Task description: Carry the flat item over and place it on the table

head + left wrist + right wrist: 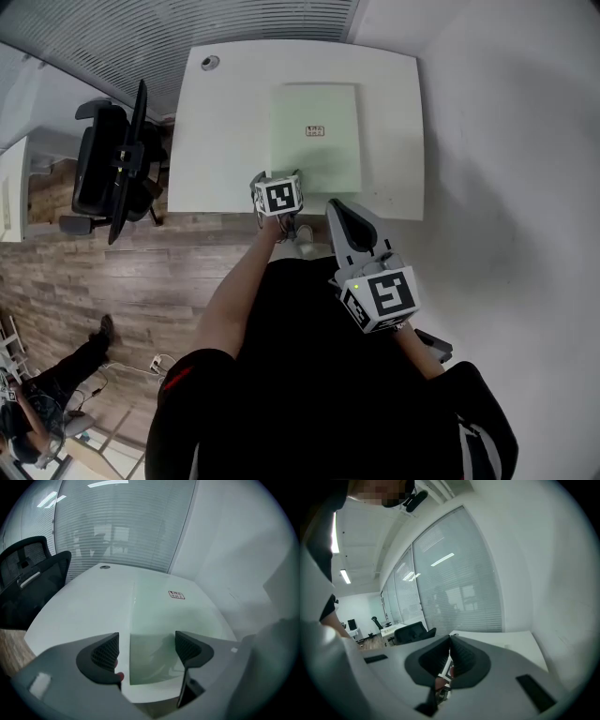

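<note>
- My left gripper (pixel 146 649) is wide open and empty — the flat item (pixel 164 616) lies on the table (pixel 79 606).
- My right gripper (pixel 450 660) is squeezed closed, empty.
- I'd back away gently, no bumps.

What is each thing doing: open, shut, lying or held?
Flat sheet: lying flat on the table, not held.
Left gripper: open, above the sheet's near edge.
Right gripper: shut, empty, away from the table.
Chair: empty, beside the table.
</note>
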`<state>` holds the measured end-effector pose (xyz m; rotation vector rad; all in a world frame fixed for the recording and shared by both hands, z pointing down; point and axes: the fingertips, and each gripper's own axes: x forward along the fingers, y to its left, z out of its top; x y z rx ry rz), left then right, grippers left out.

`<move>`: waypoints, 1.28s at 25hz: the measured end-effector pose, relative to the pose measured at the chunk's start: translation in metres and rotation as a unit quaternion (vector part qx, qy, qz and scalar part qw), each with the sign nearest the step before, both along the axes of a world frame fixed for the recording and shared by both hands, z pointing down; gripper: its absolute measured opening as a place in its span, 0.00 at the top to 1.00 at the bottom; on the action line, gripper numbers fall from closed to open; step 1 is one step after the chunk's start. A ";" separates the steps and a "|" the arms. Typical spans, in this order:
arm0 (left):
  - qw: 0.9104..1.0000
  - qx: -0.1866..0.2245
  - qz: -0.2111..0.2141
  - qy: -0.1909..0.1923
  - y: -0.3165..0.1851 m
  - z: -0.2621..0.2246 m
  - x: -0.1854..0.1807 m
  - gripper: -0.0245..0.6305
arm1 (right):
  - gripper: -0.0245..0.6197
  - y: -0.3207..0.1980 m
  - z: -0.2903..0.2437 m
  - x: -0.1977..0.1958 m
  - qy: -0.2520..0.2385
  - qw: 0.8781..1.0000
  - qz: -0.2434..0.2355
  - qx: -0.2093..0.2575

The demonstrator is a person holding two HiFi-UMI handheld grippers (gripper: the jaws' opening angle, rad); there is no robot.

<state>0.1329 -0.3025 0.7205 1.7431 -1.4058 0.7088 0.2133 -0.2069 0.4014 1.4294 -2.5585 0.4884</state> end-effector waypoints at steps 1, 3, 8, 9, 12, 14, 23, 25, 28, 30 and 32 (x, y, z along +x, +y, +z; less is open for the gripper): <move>1.000 0.002 0.004 -0.004 -0.004 0.001 0.000 0.39 | 0.96 0.001 0.001 0.001 0.000 1.000 0.002 -0.001; 1.000 0.002 0.012 -0.010 -0.011 0.000 0.001 0.39 | 0.96 0.001 0.002 0.004 0.000 1.000 0.006 -0.003; 1.000 -0.016 0.007 -0.004 -0.018 0.000 0.000 0.39 | 0.96 0.005 0.001 0.006 0.000 1.000 0.013 -0.005; 1.000 -0.015 0.009 -0.003 -0.019 -0.001 0.001 0.39 | 0.96 0.006 0.001 0.007 0.000 1.000 0.013 -0.005; 1.000 -0.008 0.019 -0.006 -0.018 -0.003 0.002 0.39 | 0.96 0.008 0.002 0.007 0.001 1.000 0.014 -0.004; 1.000 0.001 0.026 -0.010 -0.016 -0.005 0.000 0.39 | 0.96 0.010 0.002 0.005 0.001 1.000 0.013 -0.002; 0.996 0.044 0.074 -0.037 0.013 -0.038 -0.025 0.54 | 0.96 0.016 0.003 -0.013 -0.007 1.000 0.016 -0.003; 0.995 0.054 0.080 -0.039 0.026 -0.045 -0.035 0.60 | 0.96 0.020 0.004 -0.021 -0.008 1.000 0.014 -0.004; 0.994 0.061 0.079 -0.045 0.048 -0.050 -0.053 0.67 | 0.96 0.025 0.002 -0.036 -0.007 1.000 0.011 -0.003; 0.994 0.066 0.076 -0.053 0.059 -0.053 -0.067 0.74 | 0.96 0.028 0.002 -0.047 -0.007 1.000 0.013 -0.002; 0.993 0.070 0.070 -0.058 0.070 -0.058 -0.084 0.82 | 0.96 0.033 0.001 -0.060 -0.009 1.000 0.014 -0.001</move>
